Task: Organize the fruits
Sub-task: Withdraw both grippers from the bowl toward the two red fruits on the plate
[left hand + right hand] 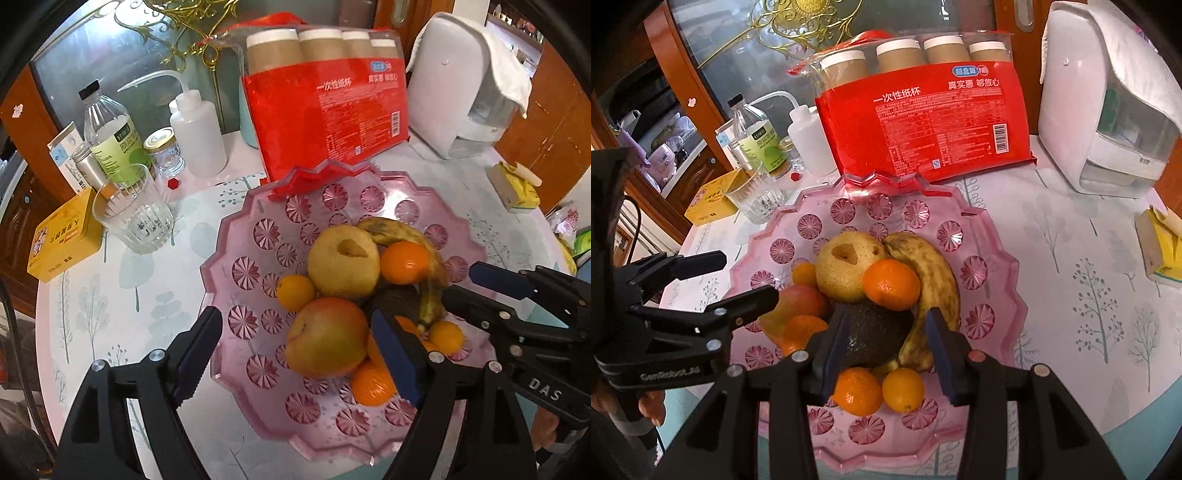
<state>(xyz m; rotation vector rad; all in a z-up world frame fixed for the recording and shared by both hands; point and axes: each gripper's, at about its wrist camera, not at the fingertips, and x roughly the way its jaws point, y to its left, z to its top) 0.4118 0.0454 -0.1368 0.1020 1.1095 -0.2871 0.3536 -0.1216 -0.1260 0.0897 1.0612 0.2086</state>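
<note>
Fruits are gathered in the pink tray (964, 210) on the round table (1071, 258): a pear (846, 269) at the centre, a spotted banana (934, 280) curving from 12 to 5 o'clock of the pile, a tangerine (892, 284) between them, a dark avocado (875, 336) below, and a red-yellow apple (325, 336) at 8 o'clock. Smaller citrus lie round the edge of the heap, among them one orange (857, 391) at 6 o'clock.

As far as both views show, no fruit lies loose on the table, so the collecting looks nearly or wholly done; what remains is likely only tidying the heap.

The left gripper (295, 354) is released, jaws standing wide over the apple with neither pad pressing on it. The right gripper (886, 354) straddles the avocado with its blue pads on either flank; the left pad seems to meet the skin and the right stands off, though the fisheye makes this hard to settle, so I read it as not clenched.

The tray's scalloped rim stands up all round. At its 12 o'clock the red pack of paper cups (923, 122) touches or overlaps the rim, and a glass tumbler (129, 218) sits near at 10 o'clock. Open tabletop lies from 2 to 5 o'clock, with the white dispenser (1108, 110) and a yellow box (1163, 254) farther out.
</note>
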